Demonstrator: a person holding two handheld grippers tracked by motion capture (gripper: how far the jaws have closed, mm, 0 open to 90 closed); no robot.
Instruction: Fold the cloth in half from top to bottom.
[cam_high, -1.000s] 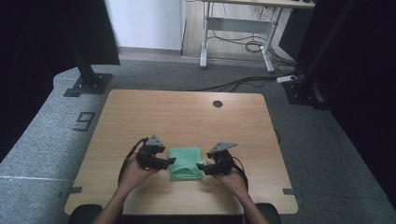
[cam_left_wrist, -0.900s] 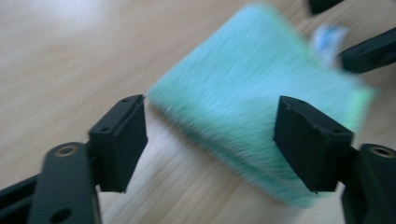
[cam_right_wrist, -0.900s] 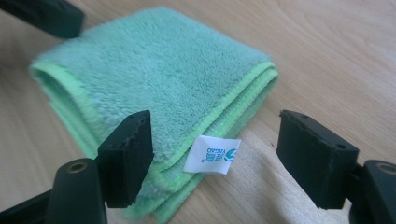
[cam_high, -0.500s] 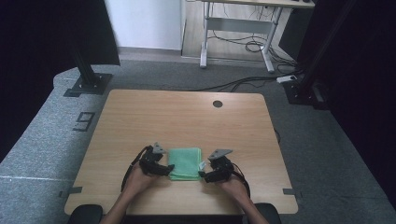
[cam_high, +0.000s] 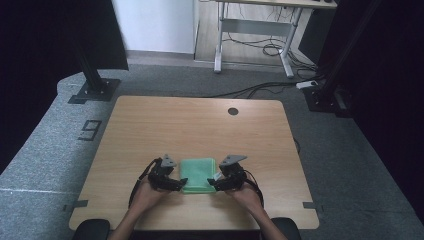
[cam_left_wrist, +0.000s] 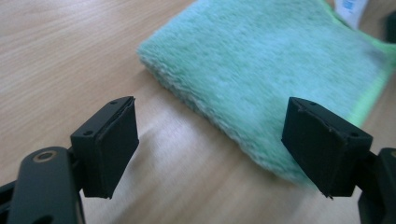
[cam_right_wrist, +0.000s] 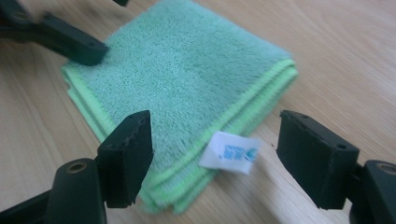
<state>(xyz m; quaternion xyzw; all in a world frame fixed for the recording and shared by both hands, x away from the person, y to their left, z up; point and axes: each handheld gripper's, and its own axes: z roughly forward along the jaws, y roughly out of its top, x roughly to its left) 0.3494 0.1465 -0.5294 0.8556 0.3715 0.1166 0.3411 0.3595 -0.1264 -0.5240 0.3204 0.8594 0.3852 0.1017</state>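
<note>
A folded green towel (cam_high: 198, 174) lies flat on the wooden table (cam_high: 200, 125) near its front edge. My left gripper (cam_high: 181, 183) is at the towel's left side. In the left gripper view its jaws (cam_left_wrist: 210, 135) stand apart and have just been opening; the towel (cam_left_wrist: 261, 60) has one edge lying between them, unpressed. My right gripper (cam_high: 212, 184) is at the towel's right side. Its jaws (cam_right_wrist: 215, 154) are open around the towel's near corner (cam_right_wrist: 187, 70), where a white label (cam_right_wrist: 231, 151) sticks out. One left jaw rests on the towel's far corner.
A dark cable hole (cam_high: 233, 111) sits near the table's far edge. Black stand bases (cam_high: 92, 92) (cam_high: 325, 97) flank the table on the grey floor. Cables (cam_high: 260, 87) run behind, and a desk frame (cam_high: 255, 30) stands farther back.
Both hands have drawn back toward the front edge and lower. The towel, bunched between the grippers before, now lies flat and square. The left jaws have spread off it.
</note>
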